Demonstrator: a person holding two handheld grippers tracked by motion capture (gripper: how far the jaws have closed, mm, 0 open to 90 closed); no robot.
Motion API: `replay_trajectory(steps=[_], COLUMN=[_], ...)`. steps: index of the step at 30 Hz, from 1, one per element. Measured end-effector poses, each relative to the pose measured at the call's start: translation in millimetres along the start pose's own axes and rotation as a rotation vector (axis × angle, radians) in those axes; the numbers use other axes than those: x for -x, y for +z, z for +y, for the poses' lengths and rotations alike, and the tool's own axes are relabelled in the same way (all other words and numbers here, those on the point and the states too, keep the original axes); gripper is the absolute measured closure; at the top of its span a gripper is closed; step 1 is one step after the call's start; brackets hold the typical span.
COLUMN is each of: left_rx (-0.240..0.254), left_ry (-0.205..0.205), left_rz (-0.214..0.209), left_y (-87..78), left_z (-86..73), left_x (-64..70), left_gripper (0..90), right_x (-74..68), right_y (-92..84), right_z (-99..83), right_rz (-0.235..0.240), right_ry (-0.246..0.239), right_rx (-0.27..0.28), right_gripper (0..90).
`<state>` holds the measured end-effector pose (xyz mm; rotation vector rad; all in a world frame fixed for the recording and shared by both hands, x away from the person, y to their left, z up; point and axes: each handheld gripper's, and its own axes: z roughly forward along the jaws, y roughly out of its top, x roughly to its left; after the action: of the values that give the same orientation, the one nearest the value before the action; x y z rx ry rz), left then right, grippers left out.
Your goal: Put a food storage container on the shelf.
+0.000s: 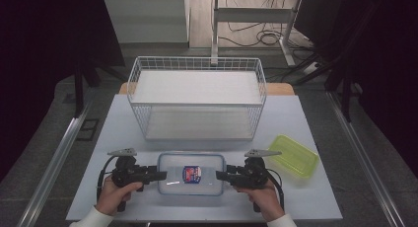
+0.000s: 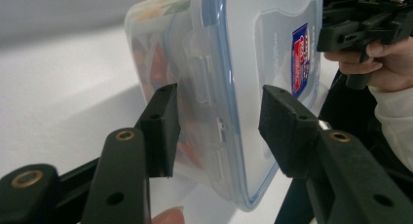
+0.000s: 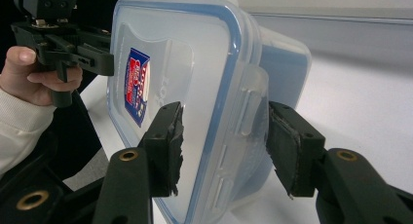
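Left gripper: nearest the lens, we see our left gripper [image 2: 219, 131] about half open, its two black pads astride the side latch on the left short end of the clear rectangular plastic container with a blue-sealed lid [image 2: 243, 87]. One pad sits by the wall under the rim, the other stands off the lid; we judge it is not yet clamped.
Right gripper: our right gripper [image 3: 224, 146] mirrors it at the opposite short end, also about half open, with the latch flap between the pads and gaps on both sides.
Why held so: we judge both grippers come in level from the two ends because the latches sit there, so each can work or grasp an end evenly.
Container place: it rests flat on the pale bench [image 1: 123, 123], at the near edge, between both grippers [image 1: 191, 173].
Container heading: lid and its red-and-blue sticker [image 1: 191, 173] face up; the long axis runs left to right, gripper to gripper.
Beyond: behind it stands the white wire basket [image 1: 197, 64], apart from it; a translucent lime-green plastic lid [image 1: 294, 156] lies to the right, near the right gripper.
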<state>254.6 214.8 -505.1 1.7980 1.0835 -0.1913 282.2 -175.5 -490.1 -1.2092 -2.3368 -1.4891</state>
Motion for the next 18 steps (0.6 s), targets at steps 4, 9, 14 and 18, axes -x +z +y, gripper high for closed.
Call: replay_trajectory(steps=[4,9,14,18], left_rx=[0.003,0.021,0.021,0.017], left_ry=[-0.006,-0.028,-0.022,-0.022], left_rz=[0.001,-0.006,-0.003,-0.002], left_y=[0.0,-0.1,-0.8,-1.3], left_z=[-0.4,-2.8,-3.2,-3.0], left_x=[0.6,-0.4,1.4,2.1], left_gripper=[50.4,50.9,51.2,51.6], right_x=[-1.1,0.1,0.3,-0.3], right_y=[0.1,0.4,-0.5,-1.3], right_z=[-0.2,0.3,0.0,-1.2], right_rz=[-0.006,0.001,0.007,0.011], right_ry=[0.011,0.031,0.042,0.052], right_rx=[0.003,0.008,0.012,0.023], right_gripper=[49.4,50.1,50.9,51.4])
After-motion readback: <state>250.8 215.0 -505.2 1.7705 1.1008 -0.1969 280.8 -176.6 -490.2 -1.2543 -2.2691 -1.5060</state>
